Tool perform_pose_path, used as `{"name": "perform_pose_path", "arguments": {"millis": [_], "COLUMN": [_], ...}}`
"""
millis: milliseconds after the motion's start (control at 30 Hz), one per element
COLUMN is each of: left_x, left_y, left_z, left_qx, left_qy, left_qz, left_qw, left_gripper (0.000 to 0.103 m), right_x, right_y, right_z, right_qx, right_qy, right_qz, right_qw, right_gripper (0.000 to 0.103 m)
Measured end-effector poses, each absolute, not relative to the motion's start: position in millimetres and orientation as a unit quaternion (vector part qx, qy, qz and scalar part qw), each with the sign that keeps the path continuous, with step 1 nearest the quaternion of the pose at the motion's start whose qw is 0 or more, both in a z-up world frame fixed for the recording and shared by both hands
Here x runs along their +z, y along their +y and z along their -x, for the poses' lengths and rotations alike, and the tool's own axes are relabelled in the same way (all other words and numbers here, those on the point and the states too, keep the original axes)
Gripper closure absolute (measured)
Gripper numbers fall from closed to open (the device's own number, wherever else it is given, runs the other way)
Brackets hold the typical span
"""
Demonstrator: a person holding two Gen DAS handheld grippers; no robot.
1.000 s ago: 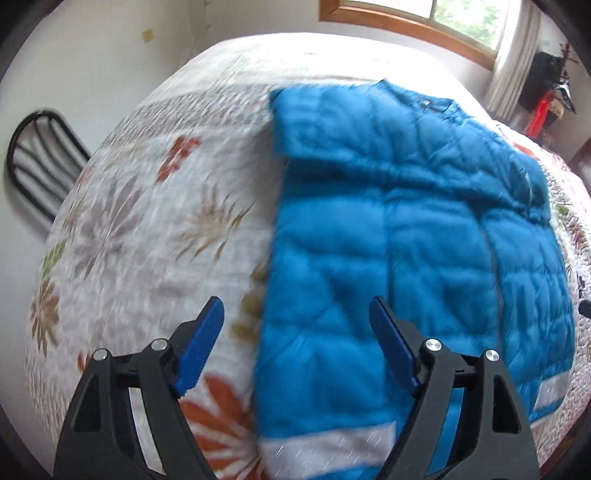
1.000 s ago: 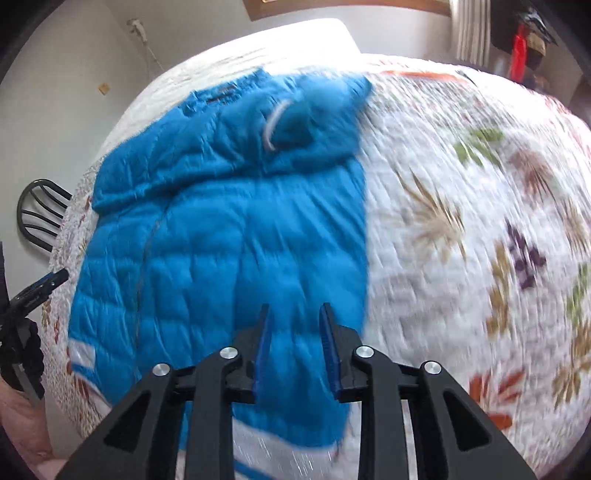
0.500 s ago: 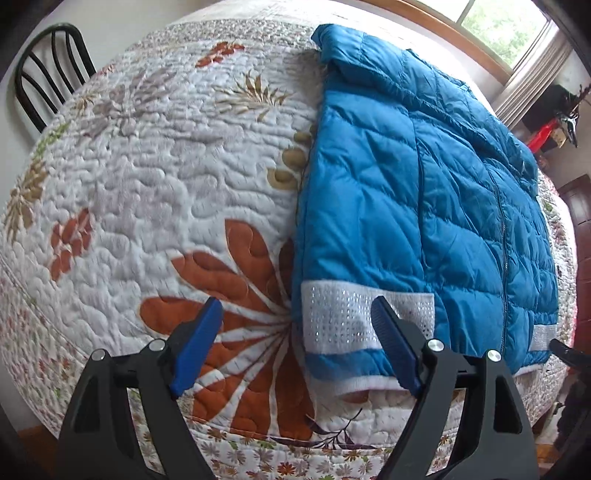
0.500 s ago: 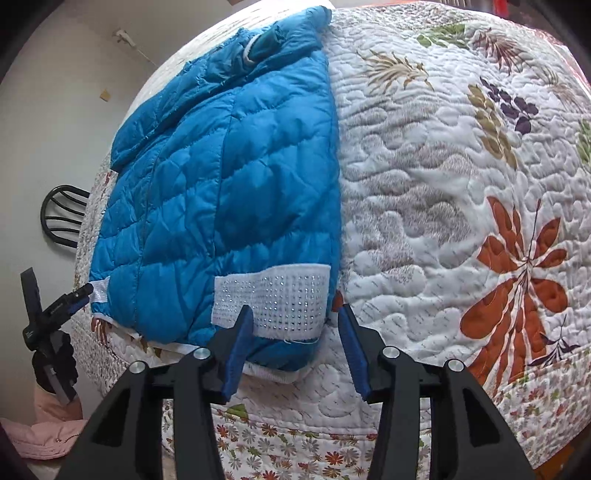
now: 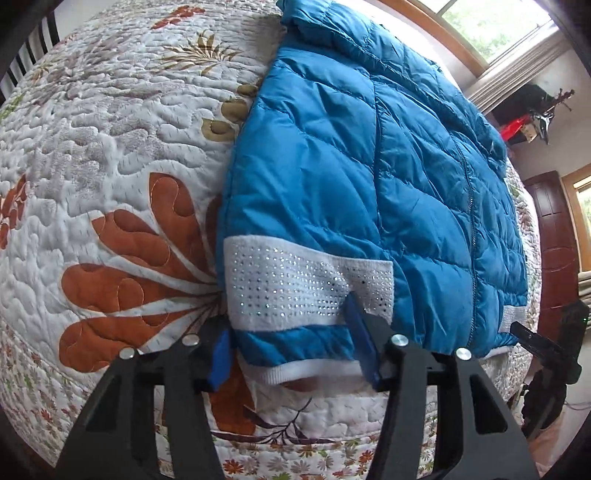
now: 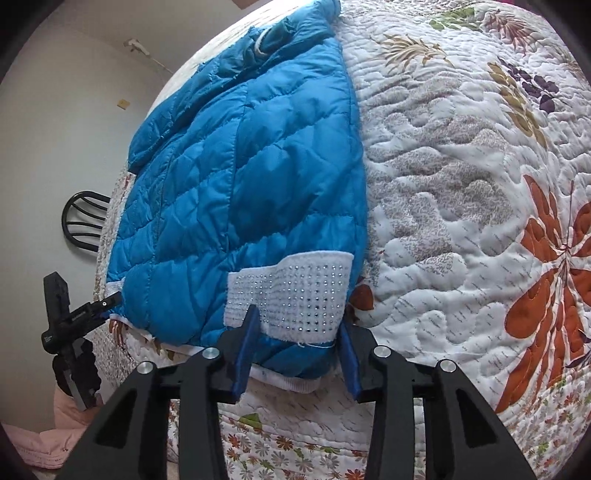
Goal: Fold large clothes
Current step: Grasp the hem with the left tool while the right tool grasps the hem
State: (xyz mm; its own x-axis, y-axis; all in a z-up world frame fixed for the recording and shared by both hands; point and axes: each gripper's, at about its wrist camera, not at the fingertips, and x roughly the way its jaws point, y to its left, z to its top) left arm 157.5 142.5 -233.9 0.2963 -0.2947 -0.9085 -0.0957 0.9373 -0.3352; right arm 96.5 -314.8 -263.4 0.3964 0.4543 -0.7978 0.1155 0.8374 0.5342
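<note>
A blue quilted puffer jacket (image 5: 369, 177) lies flat on the bed, sleeves folded in, hem at the near edge; it also shows in the right wrist view (image 6: 251, 177). My left gripper (image 5: 291, 347) is open, its jaws on either side of the hem's left corner with the white studded cuff (image 5: 306, 288). My right gripper (image 6: 299, 350) is open, its jaws on either side of the hem's right corner below the other white studded cuff (image 6: 291, 295). Each gripper shows in the other's view, the right (image 5: 543, 347) and the left (image 6: 74, 317).
The bed carries a white floral quilt (image 5: 110, 184) that also fills the right of the right wrist view (image 6: 461, 184). A black chair (image 6: 83, 221) stands by the wall on the left. A window (image 5: 491, 26) and a dark wooden door (image 5: 554, 240) are beyond the bed.
Both grippers have dropped from above the jacket to its hem at the bed's near edge. The right gripper's jaws have opened wider. Both now straddle the hem corners.
</note>
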Motion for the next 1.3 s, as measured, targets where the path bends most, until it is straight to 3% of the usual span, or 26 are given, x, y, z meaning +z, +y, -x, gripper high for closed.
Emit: {"name": "perform_pose_path", "arguments": {"millis": [133, 267, 567, 867, 1033, 1300], "left_x": [-227, -218, -197, -220, -241, -209], "left_y": [145, 147, 147, 150, 156, 160], "left_z": [-155, -147, -114, -45, -52, -51], "left_qx": [-0.060, -0.068, -0.077, -0.070, -0.061, -0.088], "left_qy": [0.579, 0.561, 0.540, 0.576, 0.587, 0.558], "left_qz": [0.168, 0.169, 0.164, 0.142, 0.171, 0.192], "left_qw": [0.796, 0.808, 0.822, 0.802, 0.789, 0.803], "left_gripper": [0.084, 0.091, 0.093, 0.093, 0.093, 0.094], "right_x": [-261, -250, -234, -257, -273, -245], "right_y": [-319, -320, -323, -318, -324, -330], "right_z": [-96, -94, -79, -61, -93, -87], "right_qx": [0.113, 0.123, 0.142, 0.131, 0.128, 0.154], "right_qy": [0.530, 0.518, 0.510, 0.549, 0.559, 0.534], "right_qz": [-0.279, -0.275, -0.262, -0.254, -0.274, -0.284], "right_qw": [0.793, 0.801, 0.807, 0.785, 0.772, 0.781], "right_gripper": [0.084, 0.090, 0.092, 0.092, 0.092, 0.094]}}
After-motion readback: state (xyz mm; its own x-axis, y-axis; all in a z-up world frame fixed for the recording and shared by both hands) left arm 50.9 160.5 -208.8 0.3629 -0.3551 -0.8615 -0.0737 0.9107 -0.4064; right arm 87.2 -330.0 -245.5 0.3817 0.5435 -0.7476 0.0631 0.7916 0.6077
